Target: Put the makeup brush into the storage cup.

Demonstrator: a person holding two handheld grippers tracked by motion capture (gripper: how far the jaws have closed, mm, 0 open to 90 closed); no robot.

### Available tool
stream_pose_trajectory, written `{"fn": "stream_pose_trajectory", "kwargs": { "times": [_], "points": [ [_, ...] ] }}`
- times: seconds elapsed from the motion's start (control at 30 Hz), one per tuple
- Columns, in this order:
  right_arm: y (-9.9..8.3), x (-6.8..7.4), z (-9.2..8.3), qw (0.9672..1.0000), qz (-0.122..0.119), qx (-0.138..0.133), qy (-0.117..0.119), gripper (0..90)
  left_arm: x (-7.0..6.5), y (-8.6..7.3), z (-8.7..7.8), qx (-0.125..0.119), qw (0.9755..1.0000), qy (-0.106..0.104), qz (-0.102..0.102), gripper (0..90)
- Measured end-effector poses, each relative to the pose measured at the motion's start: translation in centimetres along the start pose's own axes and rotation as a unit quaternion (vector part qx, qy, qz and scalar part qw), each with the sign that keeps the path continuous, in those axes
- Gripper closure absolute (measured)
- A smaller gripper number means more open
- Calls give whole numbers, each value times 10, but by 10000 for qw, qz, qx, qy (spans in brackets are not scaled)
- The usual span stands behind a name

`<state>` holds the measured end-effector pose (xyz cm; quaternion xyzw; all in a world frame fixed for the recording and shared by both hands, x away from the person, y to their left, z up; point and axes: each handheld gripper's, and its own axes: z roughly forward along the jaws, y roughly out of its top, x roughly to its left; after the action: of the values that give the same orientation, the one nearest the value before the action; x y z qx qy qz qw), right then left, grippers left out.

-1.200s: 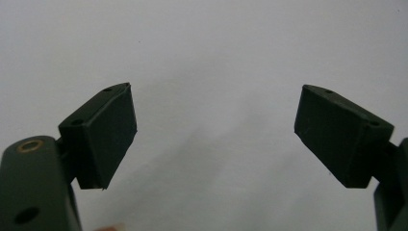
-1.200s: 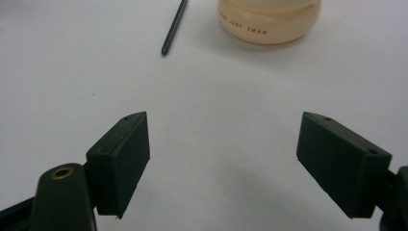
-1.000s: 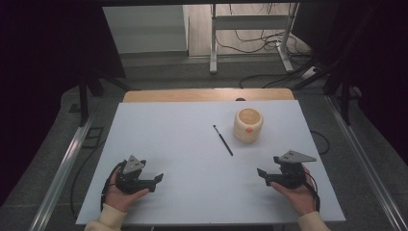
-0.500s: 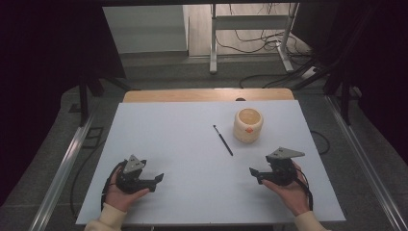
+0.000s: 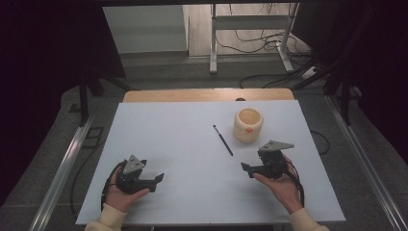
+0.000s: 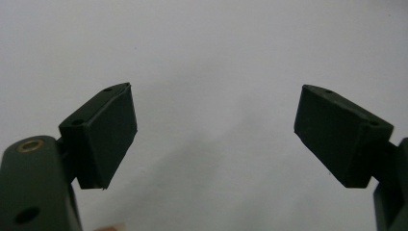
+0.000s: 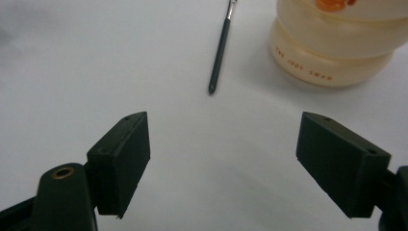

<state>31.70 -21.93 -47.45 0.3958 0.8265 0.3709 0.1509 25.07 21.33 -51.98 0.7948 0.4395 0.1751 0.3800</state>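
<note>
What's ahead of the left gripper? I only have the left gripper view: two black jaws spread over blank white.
Observer: Nothing near it. In the high view the left gripper sits at the table's near-left, jaws pointing right across bare surface.
Operator: Any objects at all?
Observer: A cream jar on the far-right side, with a thin black brush lying just left of it, apart from it.
Operator: Right gripper?
Observer: The right gripper is open and holds nothing; its view shows the brush tip and the jar ahead.
</note>
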Motion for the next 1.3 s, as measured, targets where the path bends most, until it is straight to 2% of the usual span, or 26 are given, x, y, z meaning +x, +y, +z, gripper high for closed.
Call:
{"fn": "stream_pose_trajectory", "kwargs": {
  "times": [0.27,0.6,0.83,1.3],
  "points": [
    [9,5,6,9998,65,179,17,201,-1,0,0,-1,10000,11,-1,150],
    [16,9,16,9995,26,309,90,197,0,0,-1,6,10000,23,-1,150],
    [30,16,23,9992,53,390,117,197,0,0,-2,-12,10000,28,-6,151],
    [52,19,45,9983,78,582,68,212,-1,0,-3,-37,10000,3,27,152]
  ]
}}
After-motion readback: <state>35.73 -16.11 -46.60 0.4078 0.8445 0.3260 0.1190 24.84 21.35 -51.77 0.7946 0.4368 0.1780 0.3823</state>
